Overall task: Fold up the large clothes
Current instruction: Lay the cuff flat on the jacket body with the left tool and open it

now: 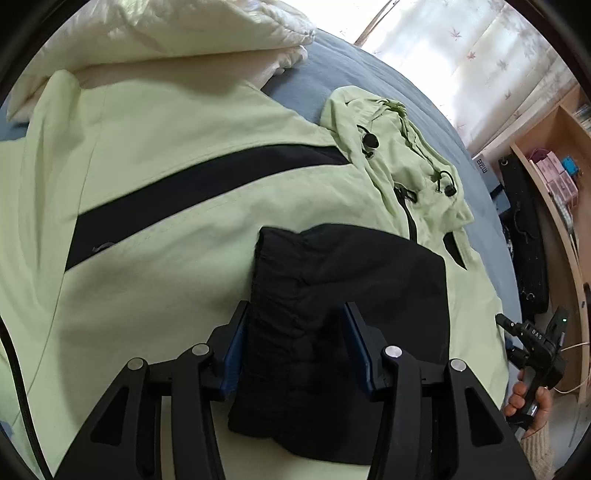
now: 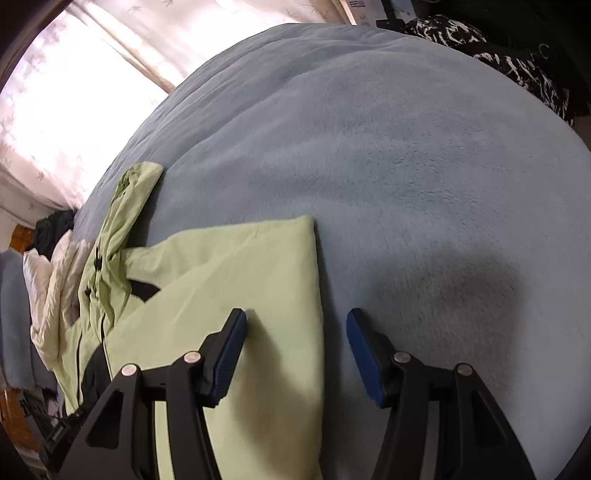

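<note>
While the pale green jacket (image 1: pixel 177 206) lies spread on the blue bedcover (image 1: pixel 332 74), we work at its two ends.

Through the left wrist view we see our left gripper (image 1: pixel 295 314) part-open over the jacket's black sleeve cuff (image 1: pixel 332 295), which lies folded across the chest between the blue pads (image 1: pixel 236 350); whether they press it we cannot tell. The hood (image 1: pixel 391 147) lies beyond, a cream duvet (image 1: pixel 166 33) behind. Through the right wrist view our right gripper (image 2: pixel 295 317) stands part-open and holds nothing, straddling the jacket's folded edge (image 2: pixel 314 295), one fingertip over green cloth, one over bedcover.
</note>
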`<state>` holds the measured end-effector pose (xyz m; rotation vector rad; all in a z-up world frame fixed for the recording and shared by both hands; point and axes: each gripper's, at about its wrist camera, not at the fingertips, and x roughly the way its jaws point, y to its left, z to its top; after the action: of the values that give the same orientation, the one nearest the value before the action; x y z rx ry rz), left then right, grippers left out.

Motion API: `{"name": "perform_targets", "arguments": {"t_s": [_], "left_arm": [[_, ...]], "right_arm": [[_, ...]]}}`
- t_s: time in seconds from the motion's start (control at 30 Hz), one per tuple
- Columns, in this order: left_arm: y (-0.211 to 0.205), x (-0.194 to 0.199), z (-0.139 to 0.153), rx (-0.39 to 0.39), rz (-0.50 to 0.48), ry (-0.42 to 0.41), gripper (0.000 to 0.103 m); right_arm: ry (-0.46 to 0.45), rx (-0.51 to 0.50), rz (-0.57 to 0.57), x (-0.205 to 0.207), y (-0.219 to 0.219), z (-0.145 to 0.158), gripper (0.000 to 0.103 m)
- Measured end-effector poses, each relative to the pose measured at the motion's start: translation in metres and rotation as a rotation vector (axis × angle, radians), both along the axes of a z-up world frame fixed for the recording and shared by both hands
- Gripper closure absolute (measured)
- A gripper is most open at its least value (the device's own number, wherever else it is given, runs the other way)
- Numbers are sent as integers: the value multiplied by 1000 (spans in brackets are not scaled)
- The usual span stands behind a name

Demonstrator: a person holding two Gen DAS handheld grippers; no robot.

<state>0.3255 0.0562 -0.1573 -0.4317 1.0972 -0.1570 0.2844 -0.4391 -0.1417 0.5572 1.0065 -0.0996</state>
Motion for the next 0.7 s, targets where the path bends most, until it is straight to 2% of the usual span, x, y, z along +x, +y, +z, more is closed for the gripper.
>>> {"name": "perform_targets", "arguments": {"t_s": [0.03, 0.07, 0.13, 0.2, 0.23, 0.3, 0.33, 0.37, 0.4, 0.5, 0.57, 0.7], "left_arm": [[-6, 1, 2, 24, -14, -11, 84], [-14, 3, 6, 51, -44, -30, 93], [-28, 6, 12, 106, -81, -63, 93], [-38, 6, 10, 156, -85, -71, 92], [-39, 7, 7, 168, -75, -51, 87], [-31, 9, 1, 115, -35, -6, 83], [-26, 8, 1, 83, -23, -2, 82], [-21, 8, 1, 49, -13, 6, 81], [-16, 7, 2, 28, -11, 17, 78], [-12, -1, 2, 38, -45, 25, 70], [-11, -7, 2, 43, -67, 26, 66], [-20, -21, 1, 94, -114, 13, 65]], "right_arm": [[-1, -17, 29, 4, 3, 2, 97], [-11, -88, 33, 4, 6, 9, 102], [-79, -140, 31, -1, 3, 21, 102], [-60, -133, 6, -1, -3, 16, 102], [-47, -138, 9, 0, -4, 11, 101], [-18, -145, 18, -3, -2, 5, 97], [-9, -104, 13, -7, -5, 4, 95], [-3, -55, 12, -11, -7, 4, 89], [-5, -9, 18, -18, -10, 6, 77], [-22, 26, 55, -43, -10, 13, 56], [-21, 13, 96, -66, -8, 17, 54], [-9, 23, 181, -105, -1, 14, 54]]}}
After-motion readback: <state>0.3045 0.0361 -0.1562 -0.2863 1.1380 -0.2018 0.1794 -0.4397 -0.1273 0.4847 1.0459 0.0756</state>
